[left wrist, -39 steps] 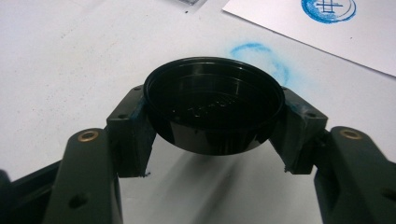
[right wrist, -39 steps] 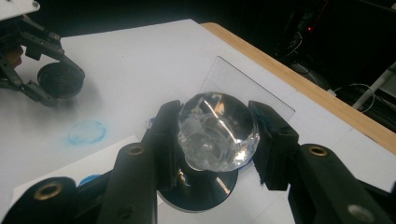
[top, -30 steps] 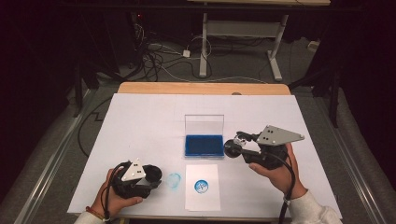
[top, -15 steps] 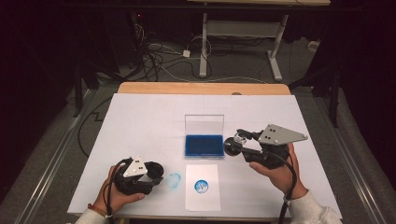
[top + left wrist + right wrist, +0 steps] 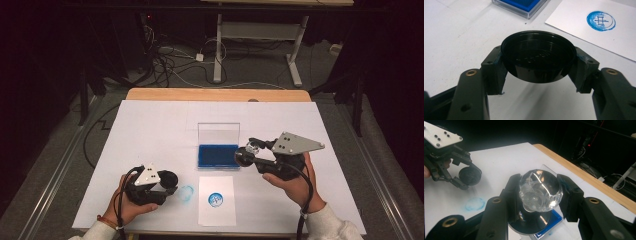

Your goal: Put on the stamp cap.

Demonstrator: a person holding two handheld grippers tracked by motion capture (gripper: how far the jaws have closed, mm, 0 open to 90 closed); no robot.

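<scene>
One open clear case (image 5: 218,145) holds a blue pad (image 5: 217,155).

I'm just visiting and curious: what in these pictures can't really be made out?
- Stamp, right gripper view: its printing face points down at the blue ink pad, hidden by its own base.
- Black cap, left gripper view: raised lettering inside, too dark to read.
- Blue print on the paper, high view: too small to read.
- Faint blue smudge: blurred.

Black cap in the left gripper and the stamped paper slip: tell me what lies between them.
High view: a faint blue smudge on the white table cover lies between the black cap and the paper slip.
</scene>
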